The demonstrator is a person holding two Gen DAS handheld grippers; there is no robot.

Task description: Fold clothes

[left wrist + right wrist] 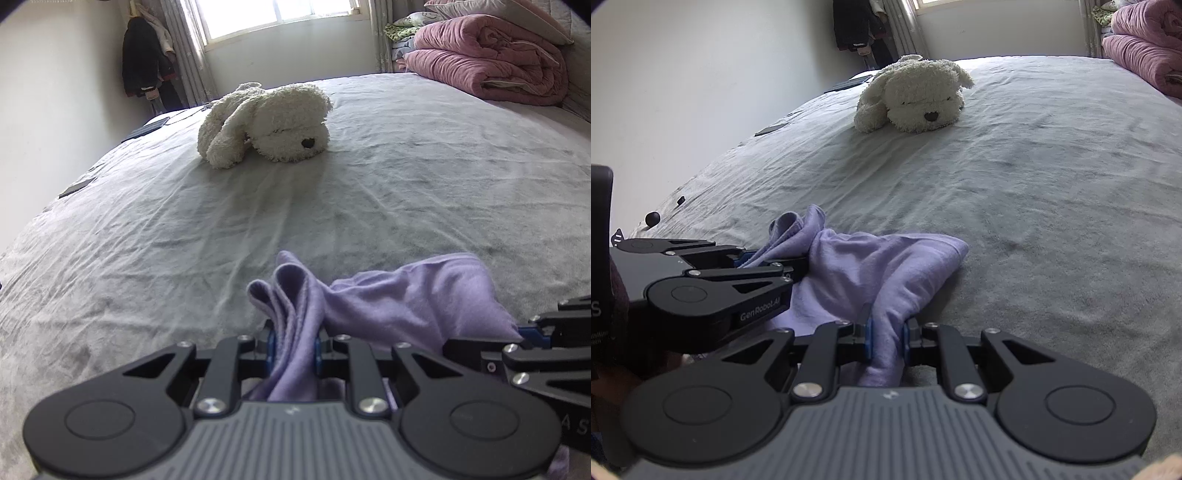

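On the grey bed (369, 184), near its front edge, a lilac garment (879, 266) lies bunched; left tool (292, 347) and right tool (886, 341), close together, each pinch its folds; a plush dog (266, 123) lies well beyond.

Low wrist views, bed (369, 192) shared

Soft daylight from the blown-out white window (280, 16) far ahead (glaring); fisheye bends edges, corners vignetted dark.

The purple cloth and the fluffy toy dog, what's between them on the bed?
Only bare grey bedsheet between purple cloth and toy dog, in both views.
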